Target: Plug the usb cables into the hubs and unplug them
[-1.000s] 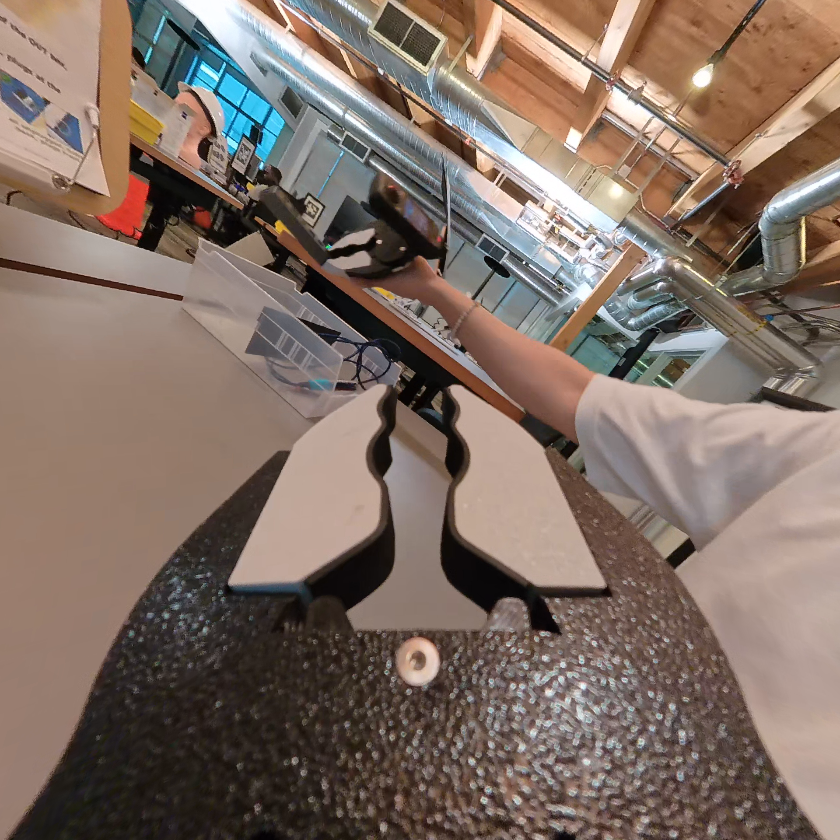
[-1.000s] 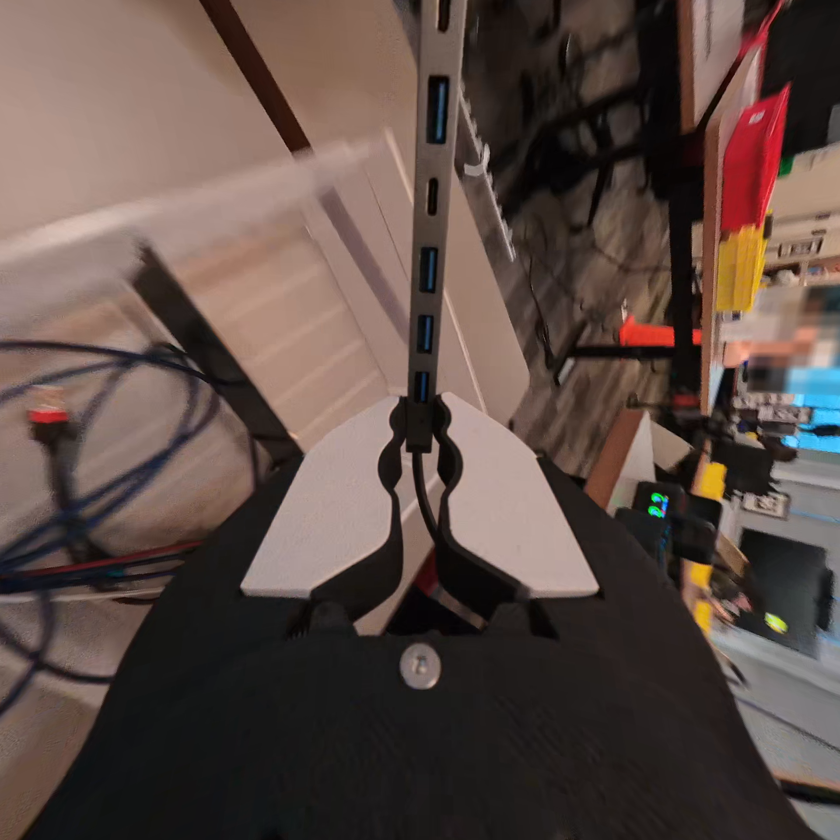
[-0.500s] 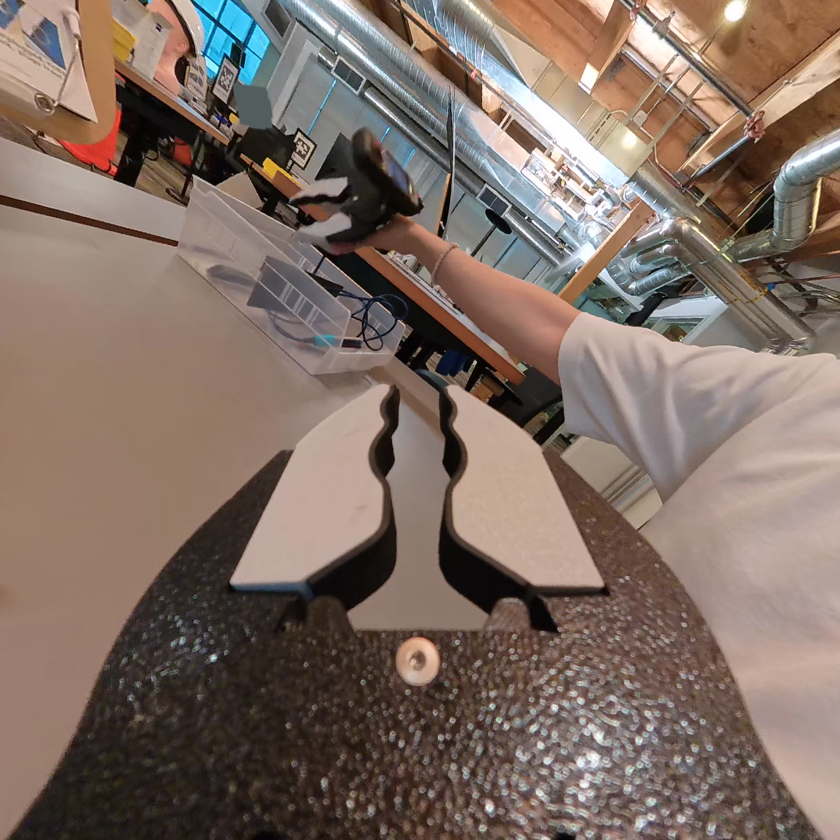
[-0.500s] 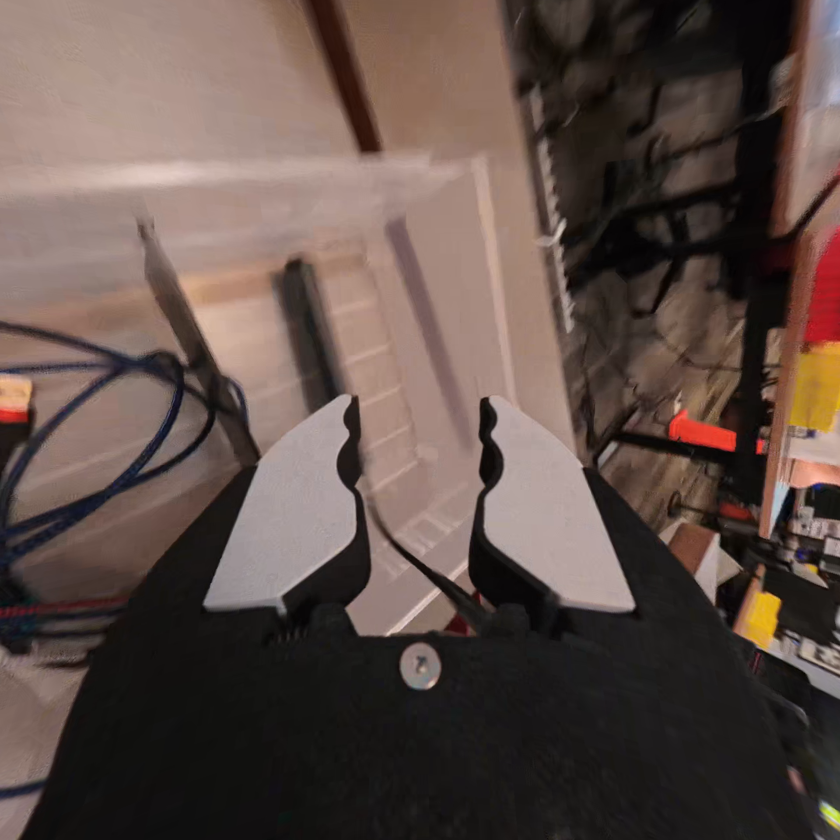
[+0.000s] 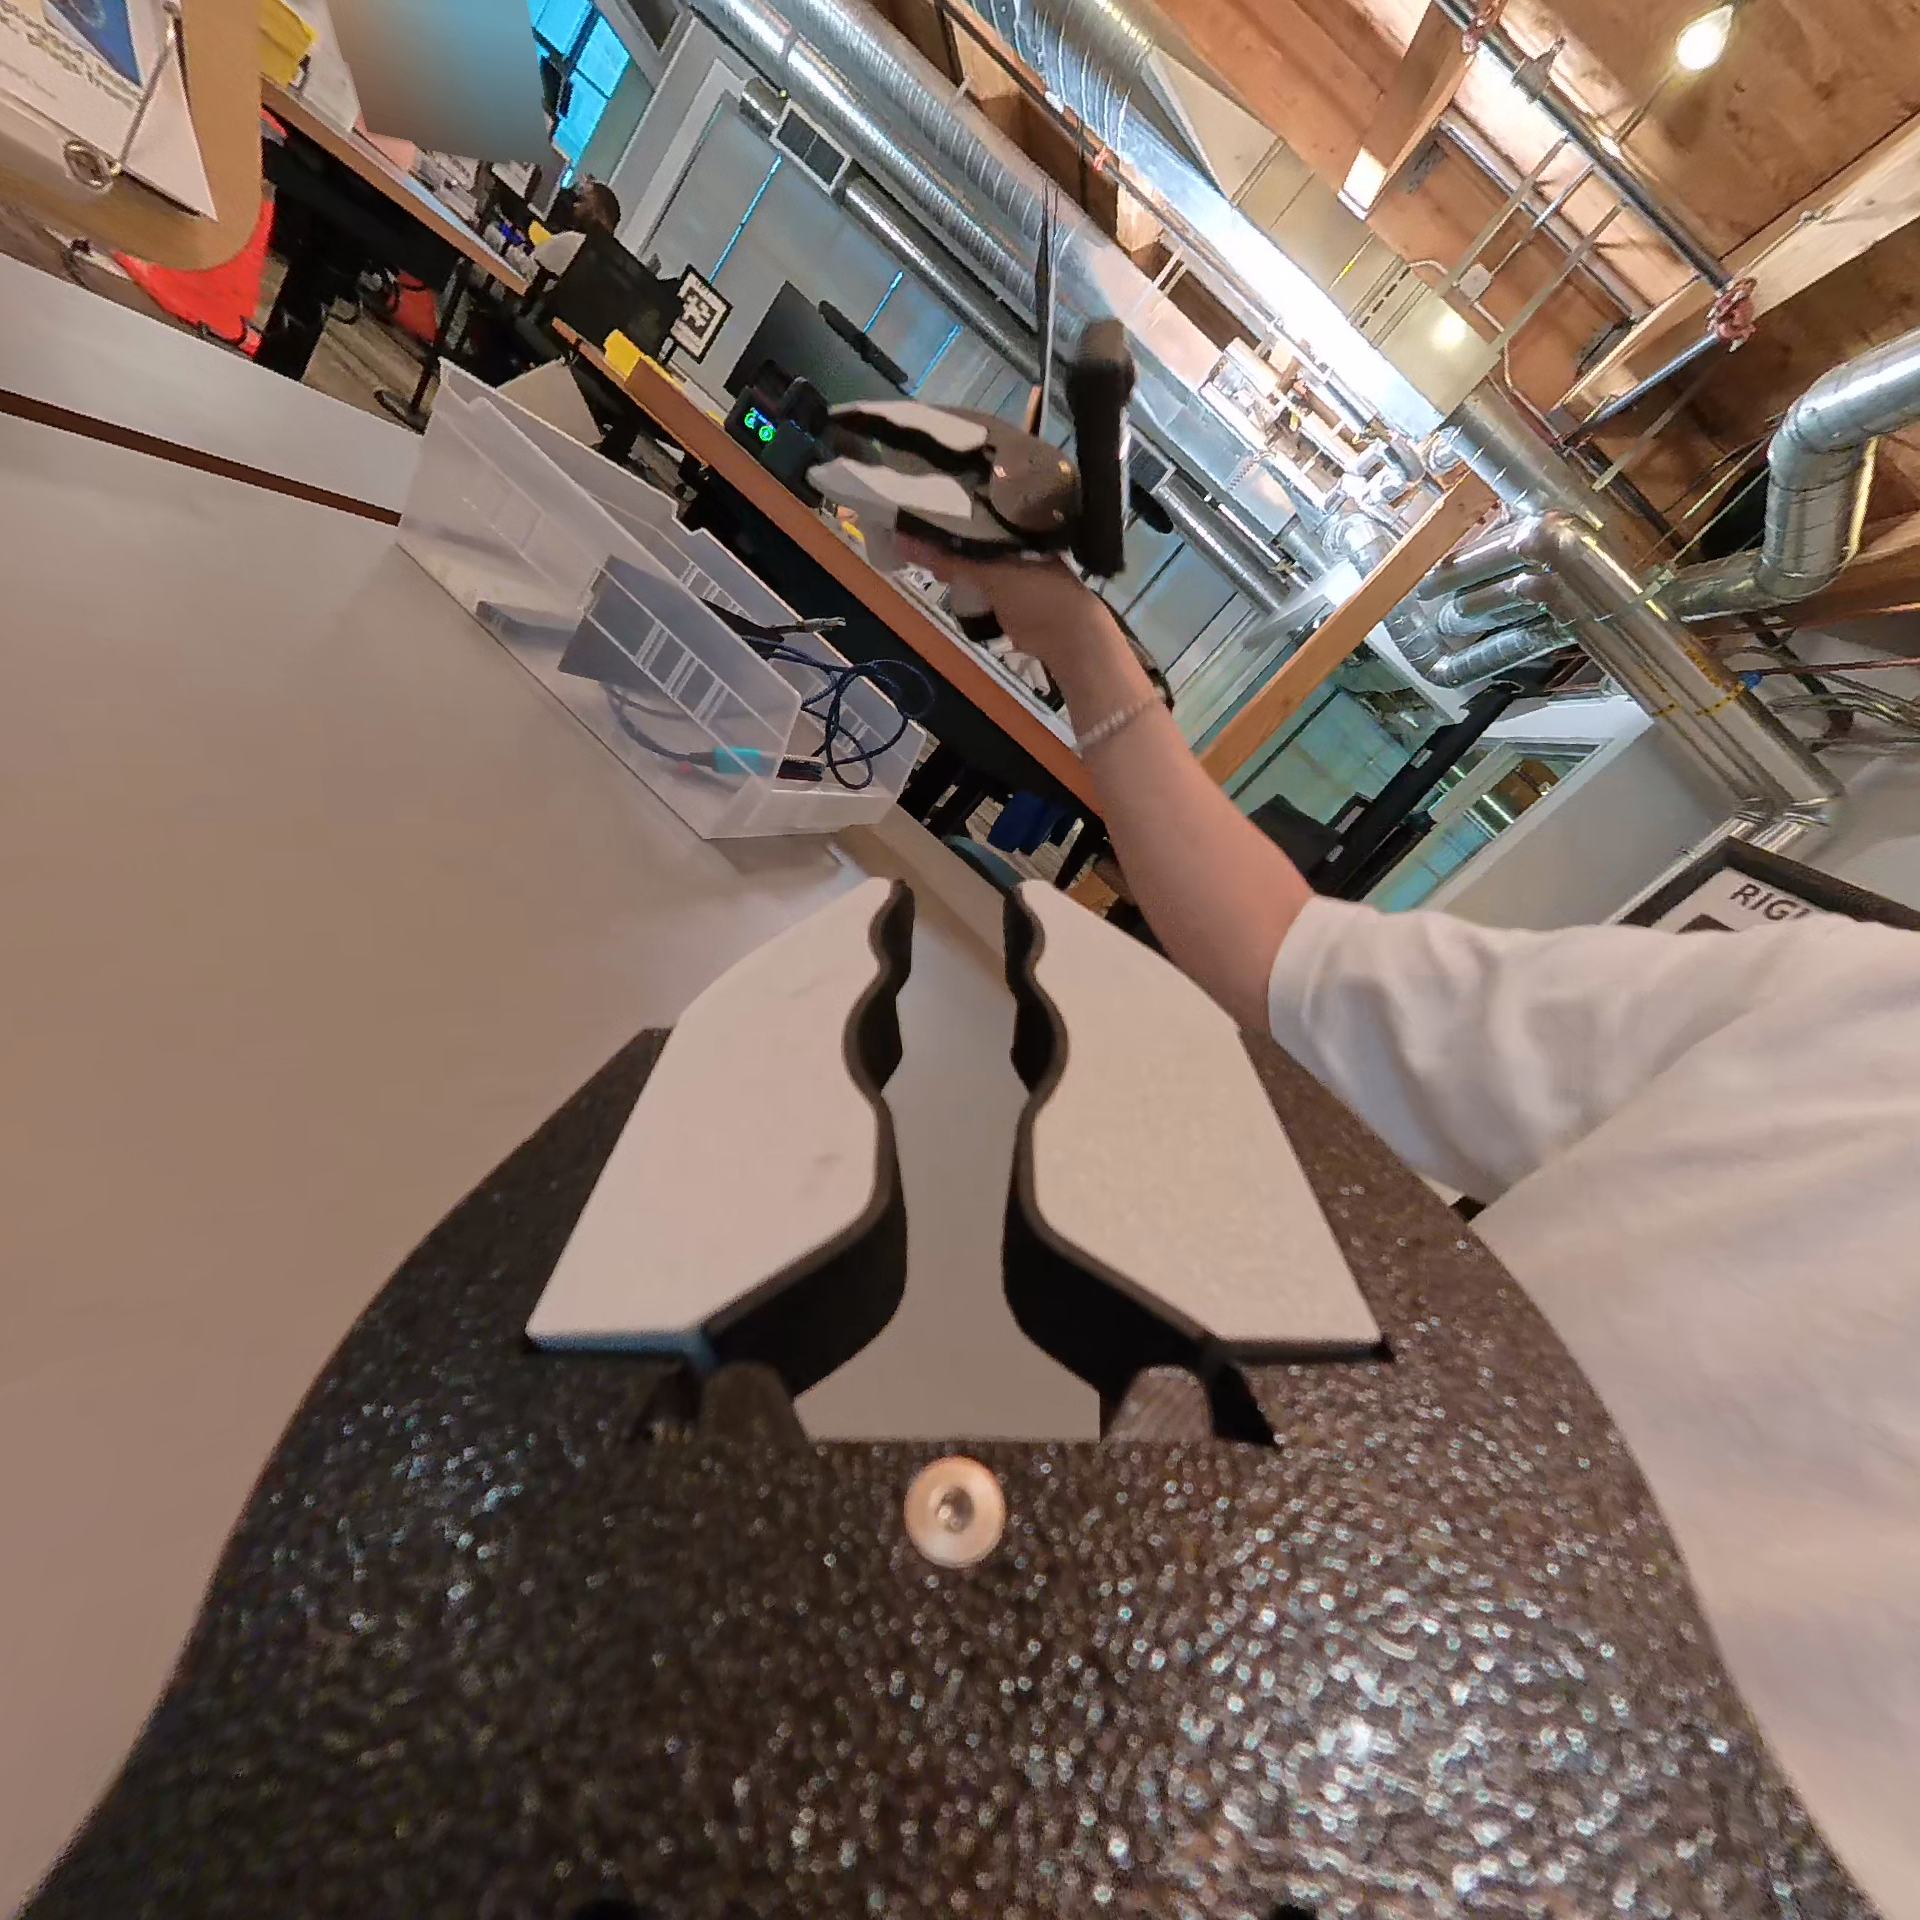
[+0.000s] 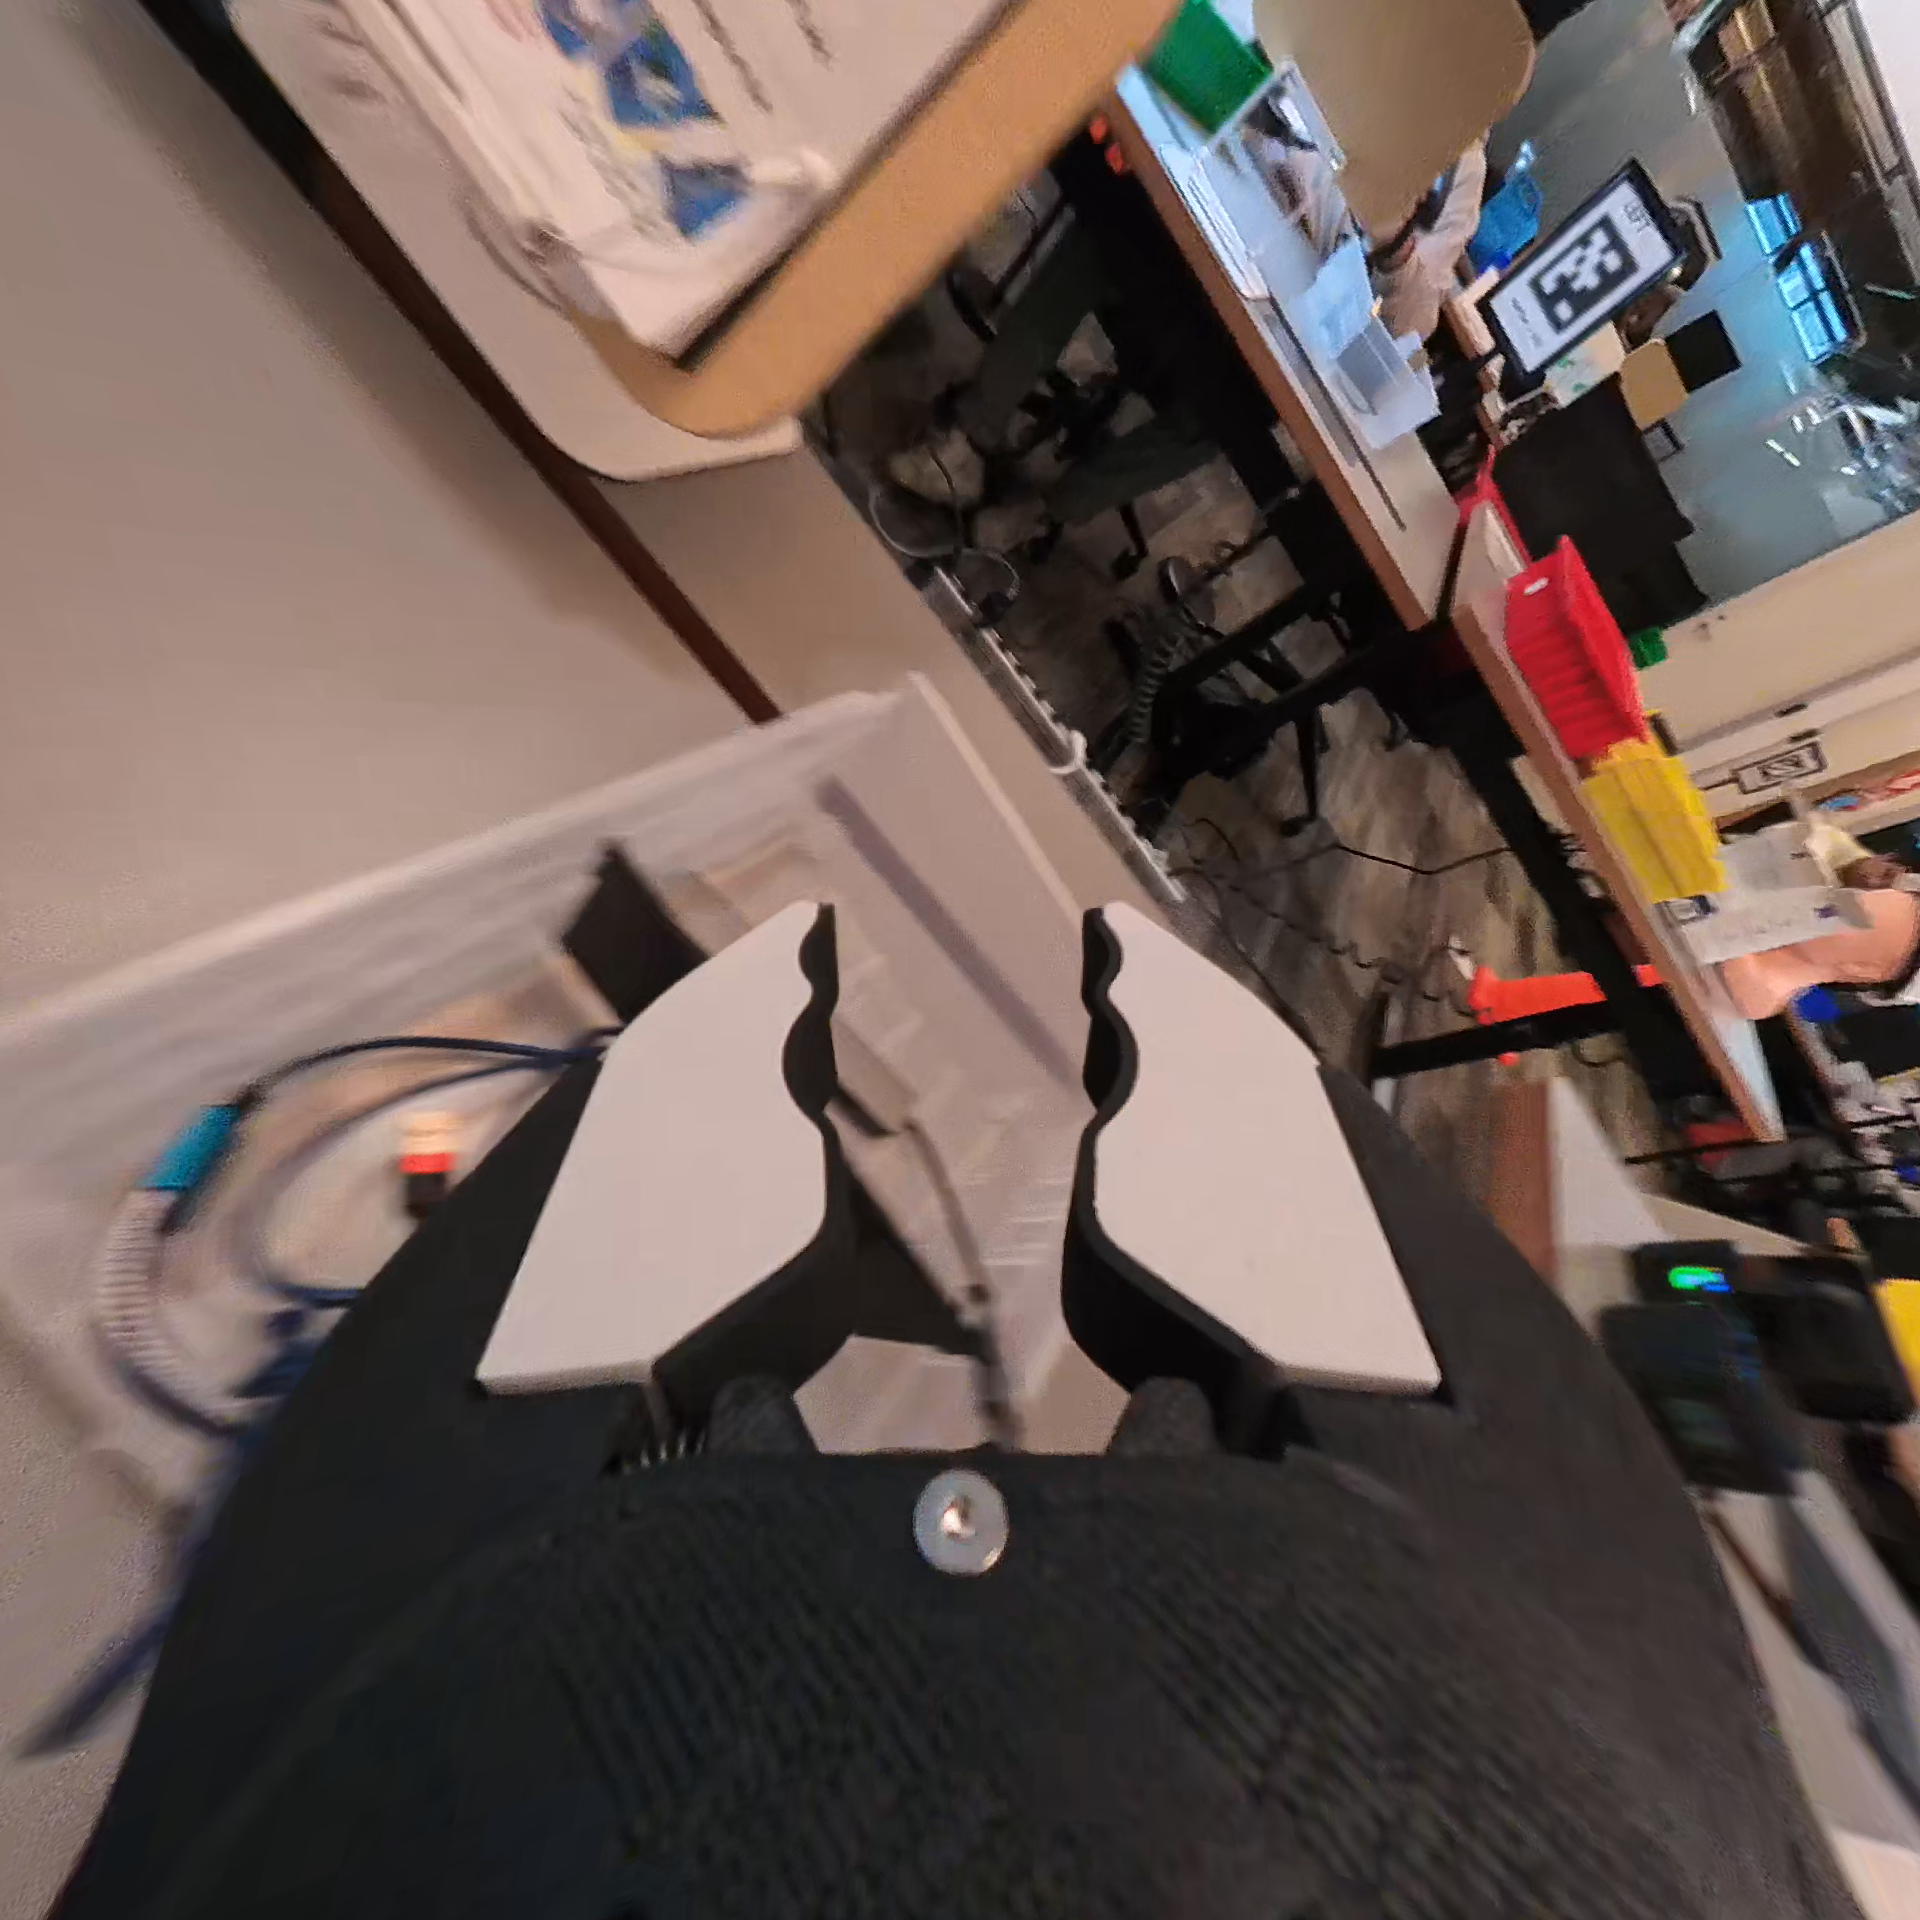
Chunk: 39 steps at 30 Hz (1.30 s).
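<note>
The left claw (image 5: 956,914) rests low over the bare worktop (image 5: 260,831), fingers a little apart, pinching nothing. Ahead and left of it sits the clear tray (image 5: 499,488), holding a grey hub (image 5: 665,644) propped aslant and blue usb cables (image 5: 862,717) coiled at the near end. The right claw (image 6: 956,935) hangs above the tray, spread and empty; the tray contents beneath it are blurred.

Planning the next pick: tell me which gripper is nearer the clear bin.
Right. The right gripper hangs open just above the clear bin; the left gripper sits low over the table, well back from it.
</note>
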Each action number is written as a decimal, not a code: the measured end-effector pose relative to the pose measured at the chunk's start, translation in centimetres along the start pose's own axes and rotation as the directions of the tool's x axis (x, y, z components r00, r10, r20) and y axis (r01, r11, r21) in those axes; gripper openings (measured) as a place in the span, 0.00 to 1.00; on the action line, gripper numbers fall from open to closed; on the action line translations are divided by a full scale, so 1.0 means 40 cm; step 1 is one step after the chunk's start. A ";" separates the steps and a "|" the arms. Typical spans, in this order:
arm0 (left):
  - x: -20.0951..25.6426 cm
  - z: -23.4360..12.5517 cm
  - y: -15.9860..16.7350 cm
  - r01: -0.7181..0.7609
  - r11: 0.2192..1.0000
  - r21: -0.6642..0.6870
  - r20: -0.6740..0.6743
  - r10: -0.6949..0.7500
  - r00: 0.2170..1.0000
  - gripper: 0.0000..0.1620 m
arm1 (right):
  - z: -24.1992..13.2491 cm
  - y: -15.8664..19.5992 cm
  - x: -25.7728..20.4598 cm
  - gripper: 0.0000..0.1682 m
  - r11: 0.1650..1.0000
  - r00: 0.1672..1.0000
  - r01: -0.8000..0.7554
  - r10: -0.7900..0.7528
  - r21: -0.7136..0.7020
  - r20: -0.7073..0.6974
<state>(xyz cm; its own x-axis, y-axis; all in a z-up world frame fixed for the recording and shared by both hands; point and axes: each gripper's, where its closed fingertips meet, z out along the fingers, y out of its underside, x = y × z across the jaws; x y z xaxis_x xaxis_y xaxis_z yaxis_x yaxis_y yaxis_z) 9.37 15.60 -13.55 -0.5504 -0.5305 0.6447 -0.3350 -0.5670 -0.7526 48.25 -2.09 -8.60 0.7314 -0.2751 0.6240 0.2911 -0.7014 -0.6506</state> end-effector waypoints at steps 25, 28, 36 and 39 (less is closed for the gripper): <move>-0.490 -0.341 -0.372 0.219 0.835 -0.505 0.769 0.320 0.553 0.36 | -0.186 -0.138 -0.495 0.26 0.936 0.940 -0.191 0.088 0.295 0.329; -0.536 -0.363 -0.383 0.290 0.757 -0.585 0.756 0.380 0.532 0.36 | -0.185 -0.121 -0.487 0.26 0.942 0.943 -0.180 0.083 0.284 0.324; -0.577 -0.423 -0.373 0.312 0.482 -0.818 0.553 0.515 0.655 0.32 | -0.166 -0.093 -0.472 0.26 0.944 0.947 -0.179 0.088 0.278 0.310; -0.600 -0.446 -0.364 0.331 0.418 -0.846 0.521 0.519 0.677 0.31 | -0.151 -0.092 -0.481 0.25 0.933 0.939 -0.204 0.101 0.295 0.329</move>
<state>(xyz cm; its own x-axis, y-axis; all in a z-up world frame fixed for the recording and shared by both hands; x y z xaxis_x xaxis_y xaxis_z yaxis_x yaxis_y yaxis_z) 13.80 47.83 -20.48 -0.1479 -0.9822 0.1161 -0.9691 0.1204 -0.2154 29.37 1.81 -15.58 0.9191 -0.1127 0.3777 0.3047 -0.4047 -0.8622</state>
